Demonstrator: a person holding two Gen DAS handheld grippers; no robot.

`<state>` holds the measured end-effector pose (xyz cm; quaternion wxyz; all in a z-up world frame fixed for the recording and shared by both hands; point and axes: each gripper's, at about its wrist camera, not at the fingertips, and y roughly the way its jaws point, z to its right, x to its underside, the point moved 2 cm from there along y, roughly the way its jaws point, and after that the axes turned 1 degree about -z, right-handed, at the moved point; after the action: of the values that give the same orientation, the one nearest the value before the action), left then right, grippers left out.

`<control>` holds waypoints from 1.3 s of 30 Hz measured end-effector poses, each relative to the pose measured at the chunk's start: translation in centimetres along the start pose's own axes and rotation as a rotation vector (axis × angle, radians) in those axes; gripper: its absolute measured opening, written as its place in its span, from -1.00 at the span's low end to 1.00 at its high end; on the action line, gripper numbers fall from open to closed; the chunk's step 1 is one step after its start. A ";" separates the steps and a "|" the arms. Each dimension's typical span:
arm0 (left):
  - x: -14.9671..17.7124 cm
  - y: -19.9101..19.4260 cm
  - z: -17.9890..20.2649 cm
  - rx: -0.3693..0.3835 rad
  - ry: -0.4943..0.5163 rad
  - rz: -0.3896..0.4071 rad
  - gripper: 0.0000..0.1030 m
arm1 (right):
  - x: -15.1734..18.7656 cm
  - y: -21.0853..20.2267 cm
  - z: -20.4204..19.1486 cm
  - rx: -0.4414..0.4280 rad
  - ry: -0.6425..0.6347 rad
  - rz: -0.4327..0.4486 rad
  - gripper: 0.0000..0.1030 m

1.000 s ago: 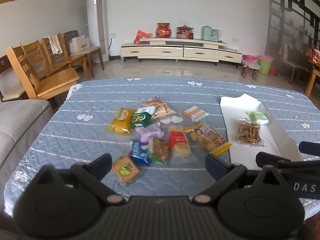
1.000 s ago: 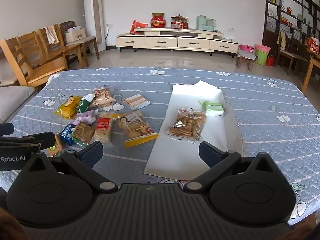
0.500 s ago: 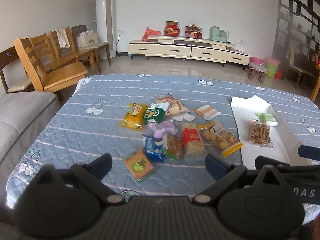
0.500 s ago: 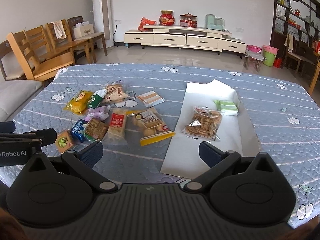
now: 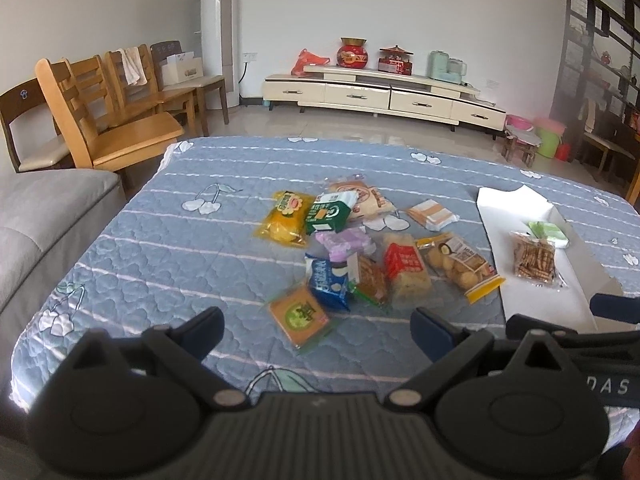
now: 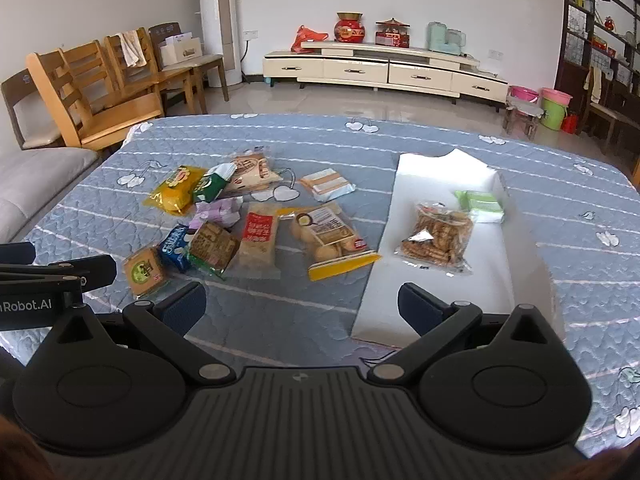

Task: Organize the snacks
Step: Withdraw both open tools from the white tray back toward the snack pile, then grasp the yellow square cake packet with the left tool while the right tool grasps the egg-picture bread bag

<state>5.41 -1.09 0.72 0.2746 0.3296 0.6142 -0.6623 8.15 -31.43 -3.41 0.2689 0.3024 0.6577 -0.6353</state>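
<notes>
Several snack packets lie in a loose pile on the blue quilted table: a yellow bag (image 5: 285, 218), a green pack (image 5: 327, 214), a blue pack (image 5: 327, 280), an orange square pack (image 5: 298, 315), a red-label rice cake (image 6: 259, 240) and a clear bag of round biscuits (image 6: 328, 236). A white tray (image 6: 436, 308) on the right holds a cookie bag (image 6: 438, 236) and a light green pack (image 6: 482, 205). My left gripper (image 5: 318, 330) is open just short of the orange pack. My right gripper (image 6: 301, 307) is open near the tray's front edge.
Wooden chairs (image 5: 100, 120) and a grey sofa (image 5: 36, 216) stand to the left of the table. A low cream cabinet (image 6: 384, 70) lines the far wall. Coloured buckets (image 6: 554, 108) sit on the floor at the right.
Both views have shifted right across the table, so the snacks sit further right in the frames than a second ago. Both grippers stay open; no snack has moved.
</notes>
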 end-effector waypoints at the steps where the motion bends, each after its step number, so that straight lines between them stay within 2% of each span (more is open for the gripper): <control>1: 0.1 0.1 -0.1 0.000 -0.001 -0.001 0.92 | 0.1 0.1 -0.1 -0.004 0.001 -0.003 1.00; 12: 2.1 1.5 -1.9 0.043 -0.042 -0.022 0.92 | 1.1 1.4 -1.3 -0.042 -0.015 -0.031 1.00; 19: 2.7 3.9 -3.1 -0.001 -0.074 -0.051 0.92 | 1.6 2.1 -1.2 -0.057 -0.011 -0.041 1.00; 27: 1.8 8.3 -3.3 -0.001 0.068 -0.045 0.97 | 1.8 2.9 0.3 -0.054 0.039 -0.054 1.00; 31: 1.2 9.7 -3.1 0.021 0.056 -0.041 0.97 | 1.8 3.3 0.7 -0.051 0.061 -0.061 1.00; 36: 0.8 12.1 -2.6 -0.049 0.027 -0.076 0.97 | 1.9 3.9 0.9 -0.049 0.070 -0.076 1.00; 39: 1.2 12.8 -3.5 -0.048 -0.017 -0.104 0.97 | 2.0 4.0 0.9 -0.047 0.064 -0.082 1.00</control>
<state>14.87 1.21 -8.41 0.2527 0.2851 0.6438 -0.6636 9.74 -32.18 -7.57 0.2288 0.2890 0.6926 -0.6200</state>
